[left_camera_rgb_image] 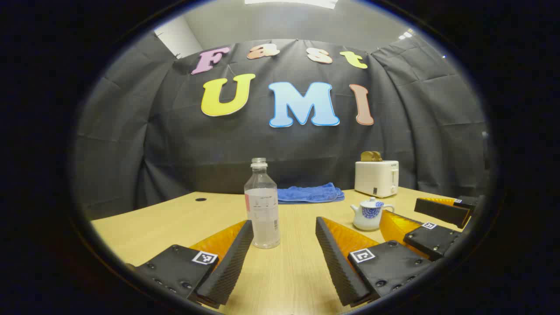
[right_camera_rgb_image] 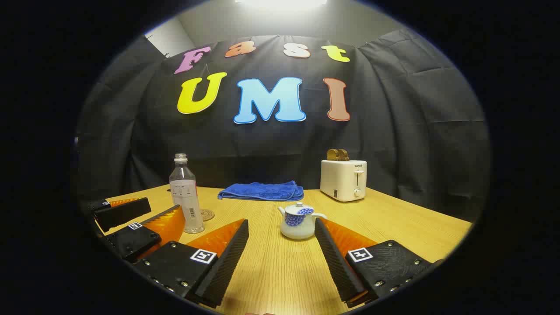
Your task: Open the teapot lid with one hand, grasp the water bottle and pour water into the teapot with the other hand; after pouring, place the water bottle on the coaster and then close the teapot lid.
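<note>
Two grippers are held low over the wooden worktop (right_camera_rgb_image: 393, 218), each with its fingers spread wide and nothing between them. At the back, a toaster (right_camera_rgb_image: 344, 179) with bread in its slots and a folded blue towel (right_camera_rgb_image: 262, 190) are seen near the wall; neither belongs to the task, and both appear to have been set well clear of the working space. The water bottle (left_camera_rgb_image: 262, 205) stands upright and uncapped, presumably so that it can be tipped without any unscrewing. In the left gripper view it is found just ahead of the left gripper (left_camera_rgb_image: 284, 258), slightly left of the gap between the fingers, so a grasp seems to be prepared there. The teapot (right_camera_rgb_image: 299, 223) sits with its lid (right_camera_rgb_image: 299, 205) on, directly ahead of the right gripper (right_camera_rgb_image: 282, 258) and close to the right-hand finger in the right gripper view; the lid is judged to be that gripper's job. The coaster (right_camera_rgb_image: 206, 214) lies flat just behind the bottle, seemingly kept near so the bottle can be set down on it after pouring
</note>
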### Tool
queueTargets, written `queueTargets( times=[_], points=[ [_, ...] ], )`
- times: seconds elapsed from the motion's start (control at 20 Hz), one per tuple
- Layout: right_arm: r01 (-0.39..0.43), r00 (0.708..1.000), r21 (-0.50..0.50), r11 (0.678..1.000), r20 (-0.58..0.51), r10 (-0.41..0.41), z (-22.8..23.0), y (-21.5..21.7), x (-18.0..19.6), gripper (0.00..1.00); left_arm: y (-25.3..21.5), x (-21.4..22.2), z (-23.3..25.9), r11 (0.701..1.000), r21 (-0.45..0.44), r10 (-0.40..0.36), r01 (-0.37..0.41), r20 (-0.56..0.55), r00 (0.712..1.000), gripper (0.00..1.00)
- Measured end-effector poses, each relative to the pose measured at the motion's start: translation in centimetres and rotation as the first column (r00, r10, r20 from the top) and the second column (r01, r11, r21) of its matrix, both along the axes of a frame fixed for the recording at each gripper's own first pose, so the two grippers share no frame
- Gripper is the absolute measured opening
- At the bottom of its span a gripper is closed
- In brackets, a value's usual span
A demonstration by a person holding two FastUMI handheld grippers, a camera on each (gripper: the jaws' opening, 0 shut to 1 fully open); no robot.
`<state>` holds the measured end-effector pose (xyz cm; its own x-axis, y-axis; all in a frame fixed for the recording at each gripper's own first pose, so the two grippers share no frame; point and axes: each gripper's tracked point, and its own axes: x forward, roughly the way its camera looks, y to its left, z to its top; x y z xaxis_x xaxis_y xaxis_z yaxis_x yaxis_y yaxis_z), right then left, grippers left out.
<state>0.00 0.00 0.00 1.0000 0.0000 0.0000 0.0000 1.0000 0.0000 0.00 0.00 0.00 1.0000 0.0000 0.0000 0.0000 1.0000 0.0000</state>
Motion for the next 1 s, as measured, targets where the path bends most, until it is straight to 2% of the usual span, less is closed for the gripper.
queueTargets(
  times=[1.0],
  points=[
    [0.009, 1.0, -0.001, 1.0, -0.001, -0.009, 0.04, -0.17, 0.01, 0.94, -0.05, -0.02, 0.05, 1.0, 0.0, 0.0, 0.0, 0.0, 1.0, 1.0]
  ],
)
